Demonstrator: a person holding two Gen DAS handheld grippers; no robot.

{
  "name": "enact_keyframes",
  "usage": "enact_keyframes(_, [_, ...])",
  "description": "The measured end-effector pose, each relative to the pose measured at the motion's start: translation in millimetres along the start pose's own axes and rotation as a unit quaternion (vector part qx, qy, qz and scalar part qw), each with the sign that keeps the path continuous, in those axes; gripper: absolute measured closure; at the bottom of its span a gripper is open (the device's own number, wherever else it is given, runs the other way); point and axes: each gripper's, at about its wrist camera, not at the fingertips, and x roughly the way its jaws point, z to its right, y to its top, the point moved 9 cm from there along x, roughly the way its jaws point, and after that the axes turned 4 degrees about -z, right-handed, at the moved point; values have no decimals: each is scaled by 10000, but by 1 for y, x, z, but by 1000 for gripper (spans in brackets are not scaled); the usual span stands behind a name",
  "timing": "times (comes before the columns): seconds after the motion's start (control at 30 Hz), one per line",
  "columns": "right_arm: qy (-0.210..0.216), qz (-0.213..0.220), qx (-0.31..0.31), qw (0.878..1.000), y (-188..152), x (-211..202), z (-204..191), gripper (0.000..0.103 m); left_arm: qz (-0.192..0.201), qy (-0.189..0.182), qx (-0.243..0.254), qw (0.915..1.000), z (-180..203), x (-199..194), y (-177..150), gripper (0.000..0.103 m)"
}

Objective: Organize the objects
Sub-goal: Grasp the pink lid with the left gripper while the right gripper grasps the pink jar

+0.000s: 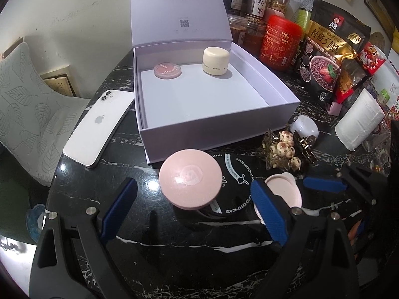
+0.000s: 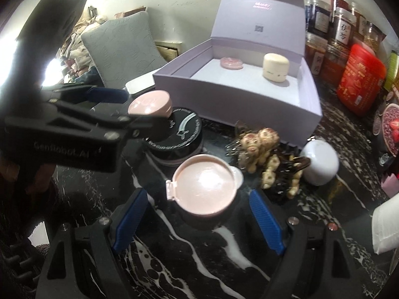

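A round pink compact (image 1: 190,179) rests on a black jar (image 1: 232,174) in front of the open lavender box (image 1: 217,129). My left gripper (image 1: 194,211) is open around the compact, with a gap at each blue pad. A second, hinged pink compact (image 2: 204,189) lies on the black marble table (image 2: 199,254). My right gripper (image 2: 198,223) straddles it, open, with neither pad touching it. Inside the box stand a small pink pot (image 1: 167,70) and a cream jar (image 1: 215,61). In the right wrist view the left gripper's black frame hides part of the black jar.
A white phone (image 1: 97,129) lies left of the box. A hair claw with bear charms (image 1: 286,152) and a white round object (image 1: 304,127) sit to the right. Jars, a red tin (image 1: 279,42), snack bags and a tissue roll (image 1: 359,119) crowd the far right. A cushioned chair (image 1: 27,104) stands left.
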Motion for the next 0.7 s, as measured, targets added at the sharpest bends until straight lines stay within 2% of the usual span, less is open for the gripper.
enact_keyframes(0.27, [33, -74, -42, 10000, 3, 13, -5, 24, -46, -12, 2, 10000, -2, 9, 0, 15])
enact_keyframes(0.47, [77, -125, 48, 9999, 2, 17, 1, 38, -89, -16, -13, 10000, -2, 14, 0, 28])
enact_keyframes(0.7, [141, -115, -41, 9998, 0, 15, 1, 38, -33, -16, 154, 9999, 6, 13, 1, 40])
